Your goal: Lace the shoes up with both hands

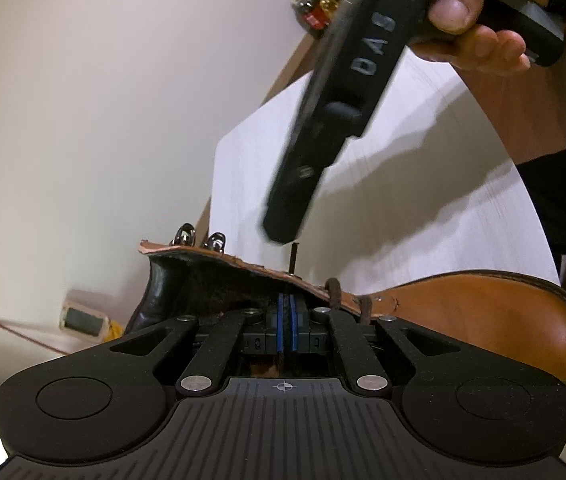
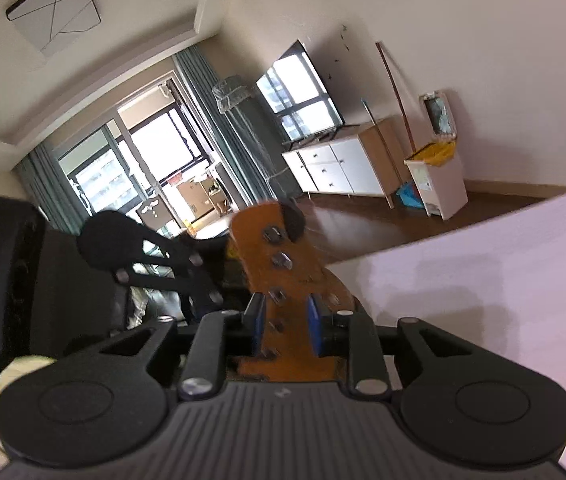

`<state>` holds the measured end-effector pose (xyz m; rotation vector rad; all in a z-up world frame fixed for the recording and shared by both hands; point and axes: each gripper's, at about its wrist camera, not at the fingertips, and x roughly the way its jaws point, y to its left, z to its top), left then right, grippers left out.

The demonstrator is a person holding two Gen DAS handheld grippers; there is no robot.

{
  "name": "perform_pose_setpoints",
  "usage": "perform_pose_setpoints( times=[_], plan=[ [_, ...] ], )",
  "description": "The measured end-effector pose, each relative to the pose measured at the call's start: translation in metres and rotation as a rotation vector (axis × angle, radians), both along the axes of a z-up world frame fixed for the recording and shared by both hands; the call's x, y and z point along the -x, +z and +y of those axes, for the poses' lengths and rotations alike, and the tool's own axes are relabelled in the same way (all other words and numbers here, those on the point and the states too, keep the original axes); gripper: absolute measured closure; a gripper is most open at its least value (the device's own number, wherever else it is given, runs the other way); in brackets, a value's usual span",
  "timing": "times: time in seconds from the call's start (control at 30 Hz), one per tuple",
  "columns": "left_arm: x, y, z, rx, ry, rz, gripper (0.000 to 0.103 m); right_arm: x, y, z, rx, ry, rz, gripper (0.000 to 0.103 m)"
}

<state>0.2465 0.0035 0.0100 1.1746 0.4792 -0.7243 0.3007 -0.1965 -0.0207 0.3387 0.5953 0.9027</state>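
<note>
**Boot on white bench, both tongs at the eyelet flaps**

Tan leather boot (image 1: 483, 320) lies on its side on the white bench (image 1: 403, 184), smooth rounded toe at 3 o'clock in the left wrist view, dark welt along the sole edge. Raw-edged leather eyelet flap (image 1: 211, 254) sticks out toward 10 o'clock, two shiny metal lace hooks (image 1: 199, 238) on top. Brown round lace (image 1: 365, 308) crosses the flap near centre; a thin dark lace tip stands upright at 12 o'clock of the left tongs (image 1: 283, 320).

Left tongs: blue pads pressed together, almost no gap, pinched close; whether lace is caught between them, cannot tell.

Right tongs (image 2: 285, 320): narrow, blue pads either side of the orange-tan flap (image 2: 283, 264), which runs up toward 12 o'clock with a row of metal studs (image 2: 282, 259). Pads sit beside the leather edges; contact looks close but blurred.

A hand (image 1: 471, 12) grips the matte black handle of the right tongs at 1 o'clock in the left view. Black sleeve at 3 o'clock.
</note>
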Motion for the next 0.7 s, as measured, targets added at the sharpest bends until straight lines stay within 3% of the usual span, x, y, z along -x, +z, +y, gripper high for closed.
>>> perform_pose_setpoints(
  times=[0.27, 0.3, 0.33, 0.43, 0.7],
  plan=[
    [-0.002, -0.002, -0.003, 0.014, 0.007, 0.002, 0.099, -0.013, -0.016, 0.006, -0.100, 0.050, 0.063, 0.077],
    [-0.003, -0.001, -0.004, 0.015, 0.007, 0.002, 0.099, -0.015, -0.018, 0.008, -0.104, 0.056, 0.071, 0.081],
    [-0.004, -0.001, -0.004, 0.018, 0.008, 0.001, 0.099, -0.016, -0.020, 0.009, -0.111, 0.061, 0.078, 0.096],
    [-0.010, -0.004, -0.001, 0.042, 0.020, 0.006, 0.095, -0.015, -0.023, 0.006, -0.130, 0.065, 0.089, 0.100],
    [0.008, 0.019, 0.036, 0.207, 0.112, 0.011, 0.088, -0.003, -0.011, -0.047, -0.121, -0.085, 0.057, 0.100]
  ],
)
